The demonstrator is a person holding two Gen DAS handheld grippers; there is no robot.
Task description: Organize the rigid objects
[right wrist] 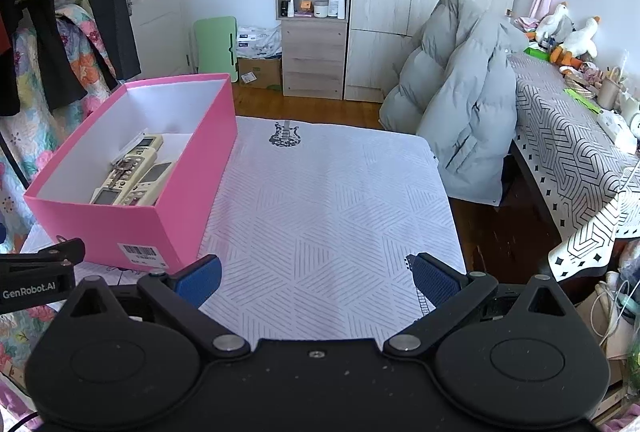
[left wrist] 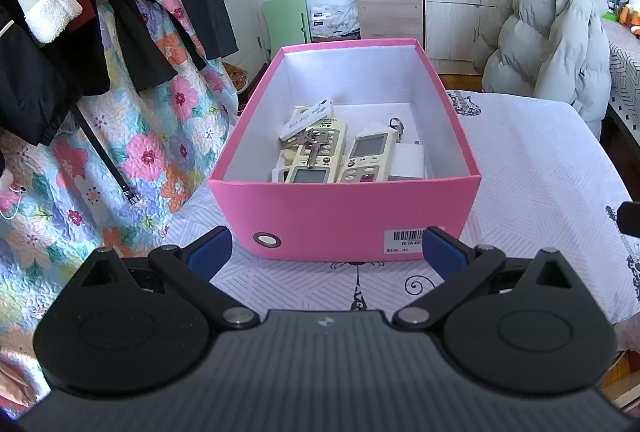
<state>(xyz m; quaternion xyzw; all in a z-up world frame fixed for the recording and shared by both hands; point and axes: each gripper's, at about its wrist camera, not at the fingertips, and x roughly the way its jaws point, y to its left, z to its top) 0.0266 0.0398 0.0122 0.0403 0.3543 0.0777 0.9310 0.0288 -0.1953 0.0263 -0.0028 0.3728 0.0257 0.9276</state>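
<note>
Nearest the lens, the left gripper (left wrist: 326,252) stands with jaws wide apart and empty, just short of the pink box (left wrist: 344,208) on the white patterned cloth (left wrist: 532,168); the right gripper (right wrist: 316,278) is likewise spread and empty over bare cloth beside the box. Inside lie remote controls (left wrist: 320,156), a key (left wrist: 313,148) resting on one, and a white charger (left wrist: 408,162). Judged: contents are stiff, light, smooth plastic and likely slippery, best pinched across their long sides; the cardboard wall may flex if gripped.
</note>
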